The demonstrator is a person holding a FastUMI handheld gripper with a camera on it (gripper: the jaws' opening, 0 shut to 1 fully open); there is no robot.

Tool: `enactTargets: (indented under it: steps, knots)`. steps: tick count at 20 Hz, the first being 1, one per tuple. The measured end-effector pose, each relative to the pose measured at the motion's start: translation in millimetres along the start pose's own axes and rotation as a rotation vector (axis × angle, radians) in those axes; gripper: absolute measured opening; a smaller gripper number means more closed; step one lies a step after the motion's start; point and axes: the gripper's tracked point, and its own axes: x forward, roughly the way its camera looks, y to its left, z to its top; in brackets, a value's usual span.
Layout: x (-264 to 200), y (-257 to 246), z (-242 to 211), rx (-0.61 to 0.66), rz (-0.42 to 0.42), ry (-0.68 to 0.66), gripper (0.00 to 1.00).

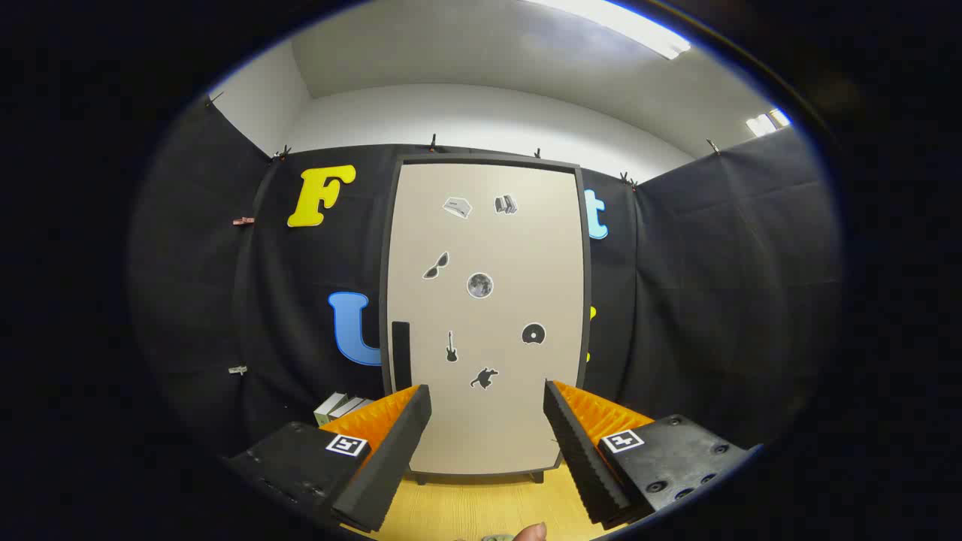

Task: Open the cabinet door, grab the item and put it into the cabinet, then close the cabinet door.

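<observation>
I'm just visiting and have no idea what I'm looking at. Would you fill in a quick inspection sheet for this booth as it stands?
Surface: light wooden tabletop, bare between the fingers.
Job's things: cabinet stands upright beyond the fingers, door shut, dark handle on its left side, small stickers on the door. The item to store cannot be told for sure.
Clutter: books lie left of the cabinet's foot; a fingertip shows at the table's near edge.
Grippers: tongs open, holding nothing, short of the cabinet.
Cables: nothing seen.
Surroundings: black cloth wall clipped up behind the cabinet; white wall and ceiling light above.
</observation>
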Motion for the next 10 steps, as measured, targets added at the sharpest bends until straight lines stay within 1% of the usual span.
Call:
enactTargets:
  steps: [10]
  knots:
    - [-8.3,4.7,0.6,-0.001,0.005,0.002,0.97]
